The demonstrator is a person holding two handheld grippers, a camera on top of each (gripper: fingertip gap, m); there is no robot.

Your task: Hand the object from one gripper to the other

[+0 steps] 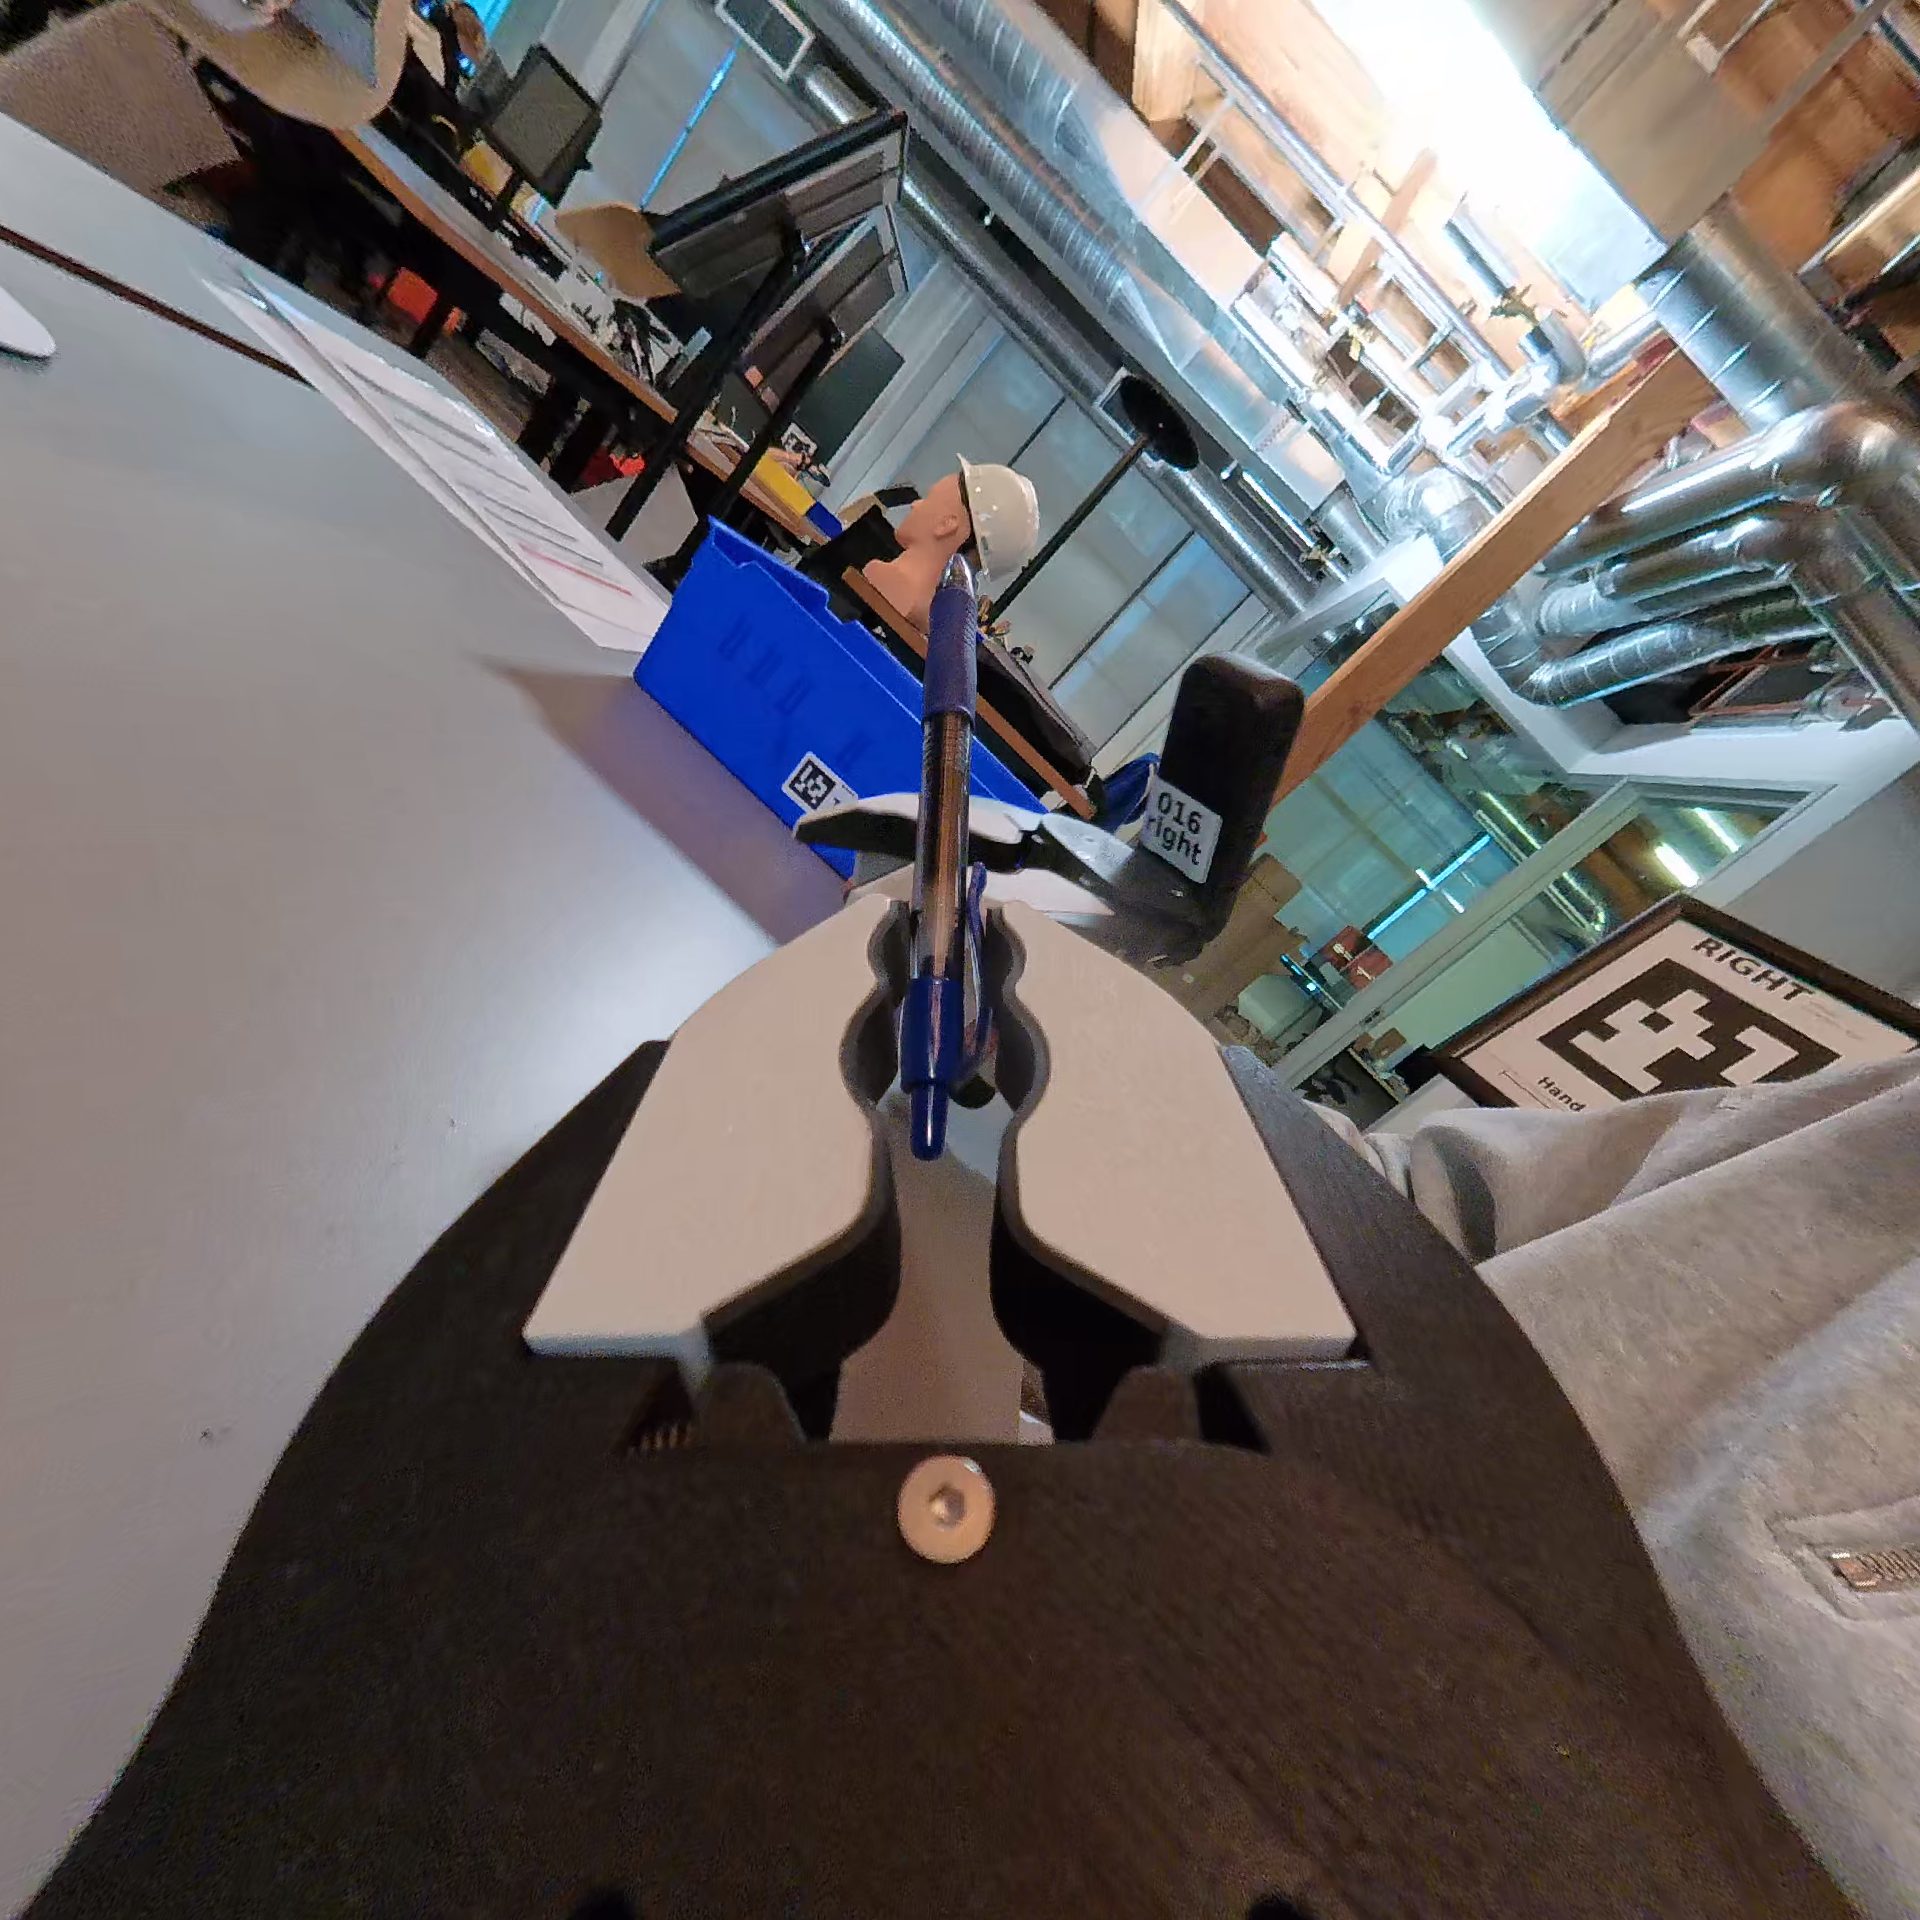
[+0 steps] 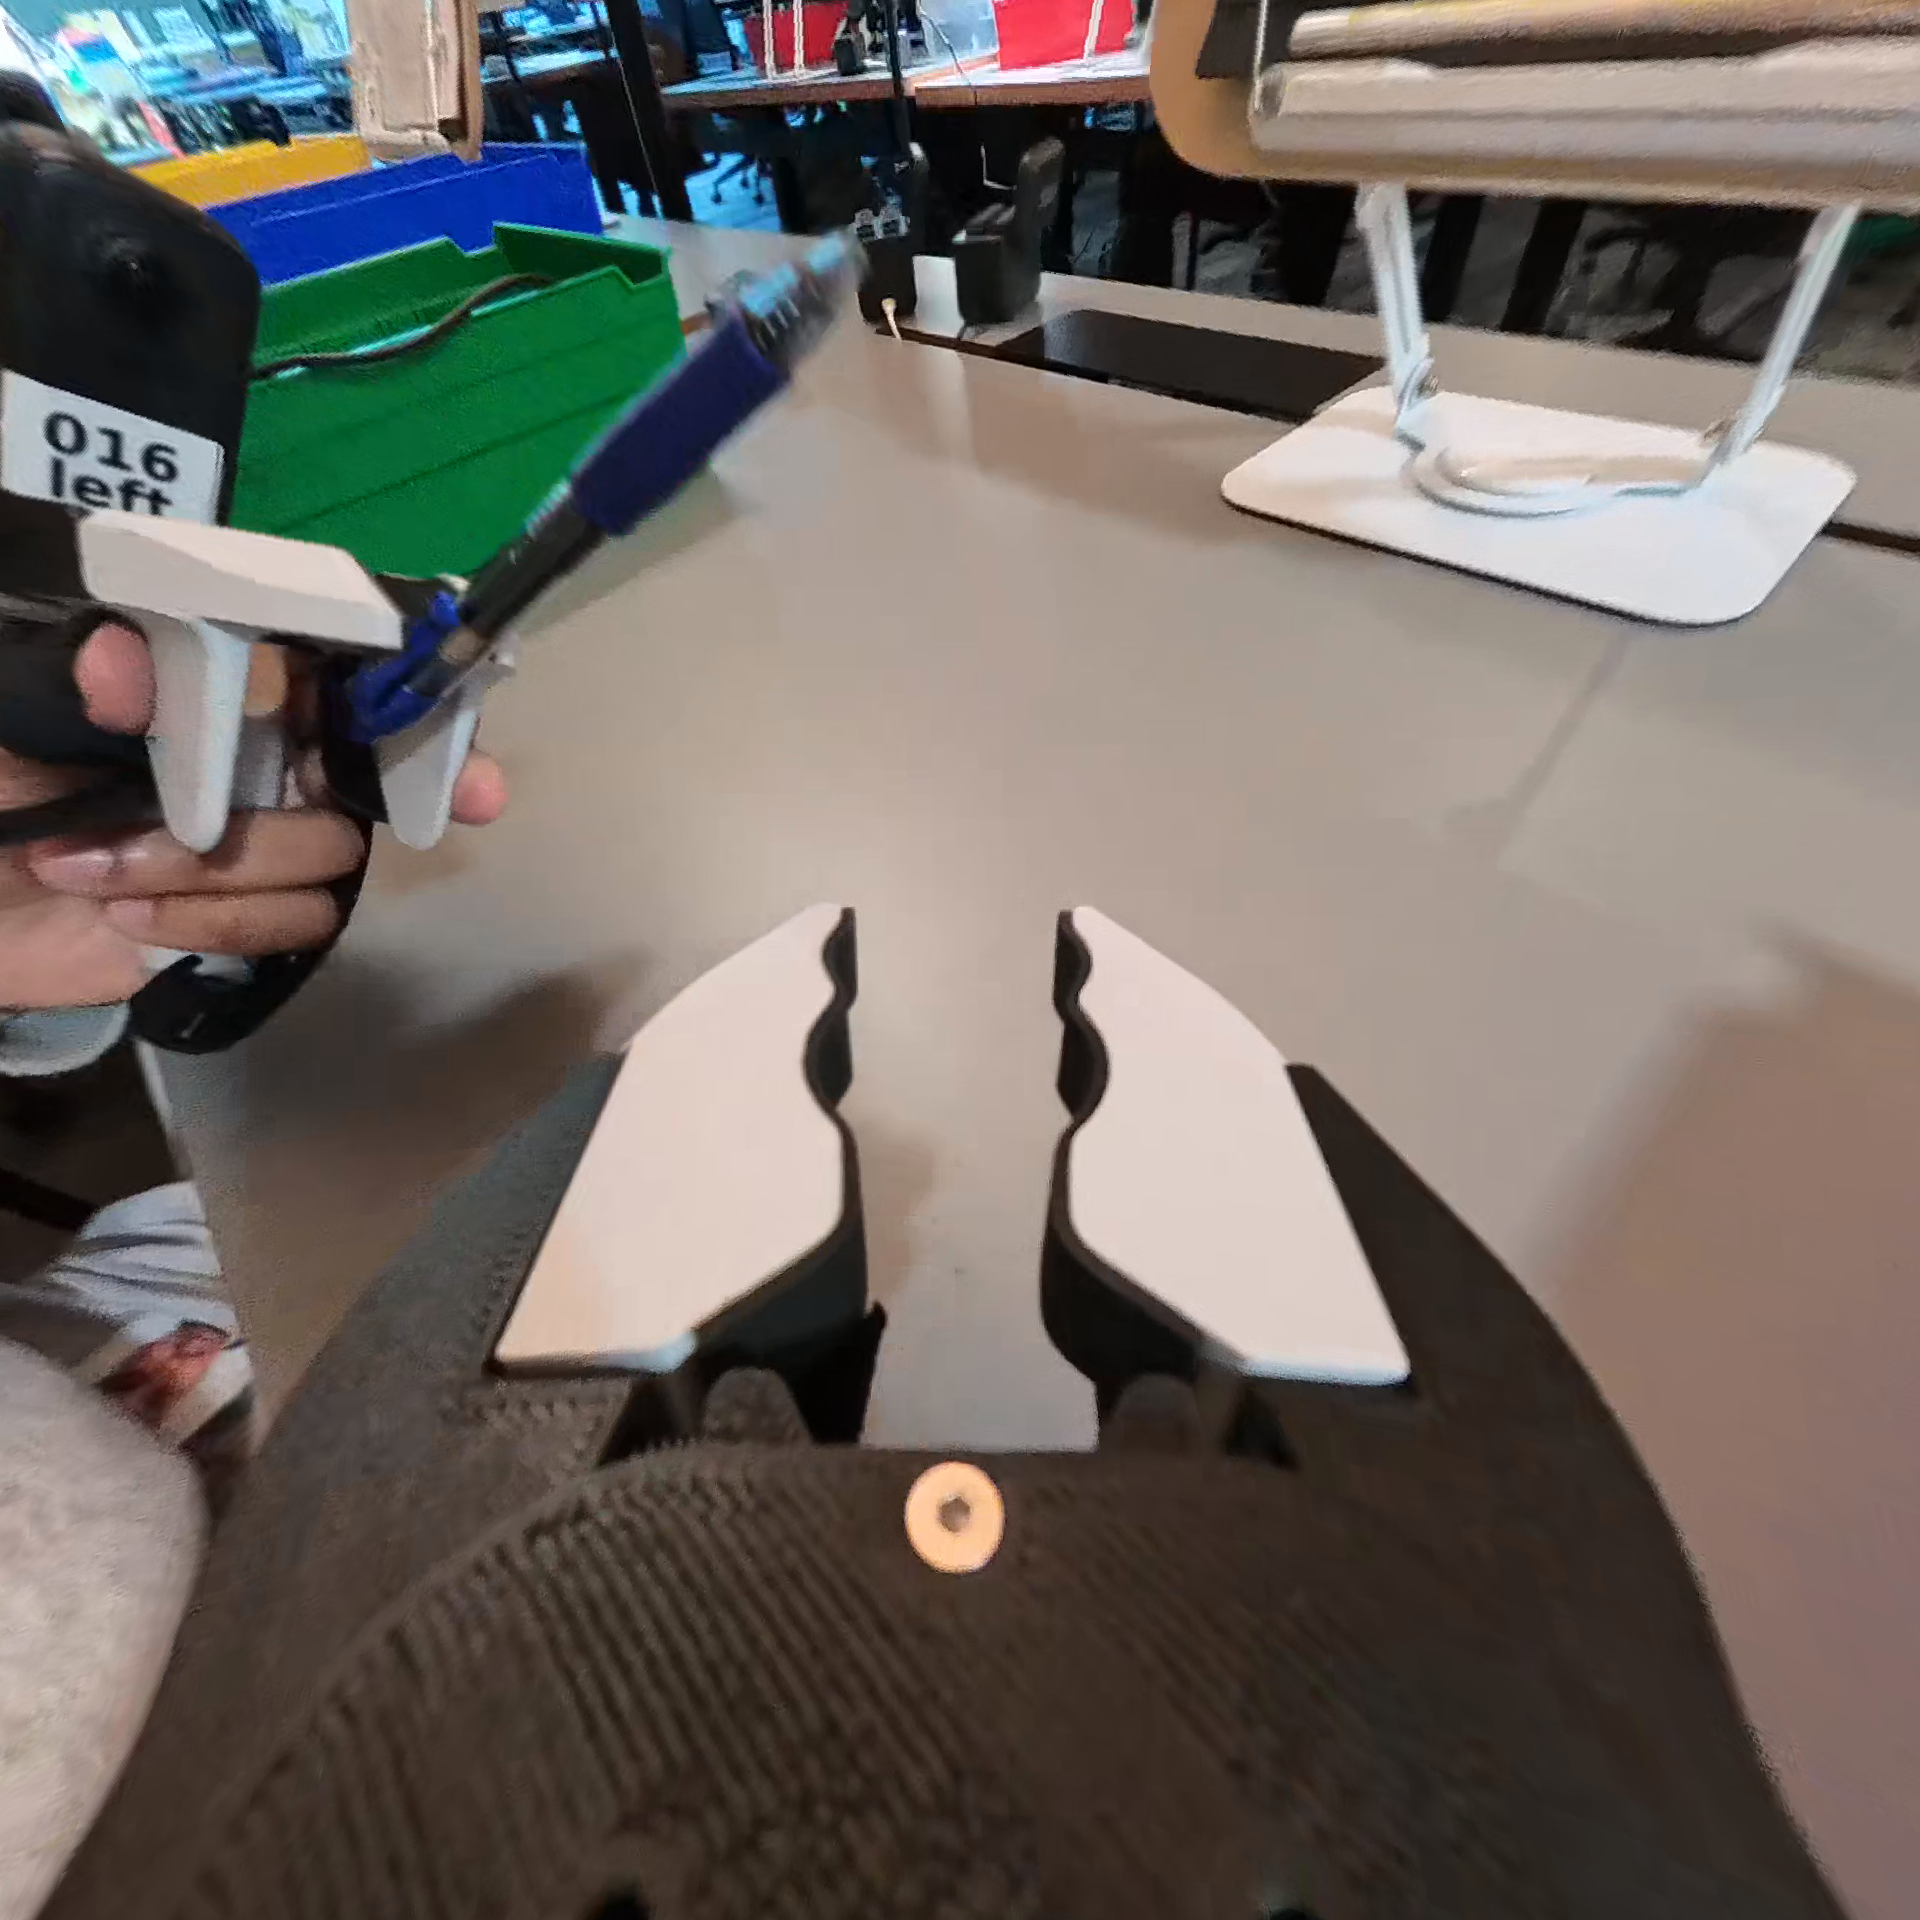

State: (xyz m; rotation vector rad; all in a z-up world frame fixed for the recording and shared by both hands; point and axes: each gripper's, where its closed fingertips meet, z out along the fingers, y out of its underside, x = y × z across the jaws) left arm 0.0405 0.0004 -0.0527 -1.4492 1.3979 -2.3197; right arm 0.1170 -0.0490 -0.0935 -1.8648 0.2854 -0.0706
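Note:
A blue pen (image 1: pixel 948 769) with a clear barrel and a rubber grip is clamped in my left gripper (image 1: pixel 945 920). It sticks out forward past the fingertips, with its clip end between the fingers. In the right wrist view the left gripper (image 2: pixel 442 639) sits at the upper left, held by a hand, and the pen (image 2: pixel 665 426) points up and to the right above the table. My right gripper (image 2: pixel 956 925) is open and empty, lower than the pen and to its right, not touching it. Its white fingers (image 1: pixel 857 826) show behind the pen in the left wrist view.
A grey table (image 2: pixel 1143 779) lies below. A green bin (image 2: pixel 447 405) and a blue bin (image 2: pixel 416 208) stand at the far left; the blue bin (image 1: pixel 769 675) also shows ahead. A white stand base (image 2: pixel 1538 509) is at the far right. A paper sheet (image 1: pixel 447 447) and a marker board (image 1: pixel 1683 1029) are nearby.

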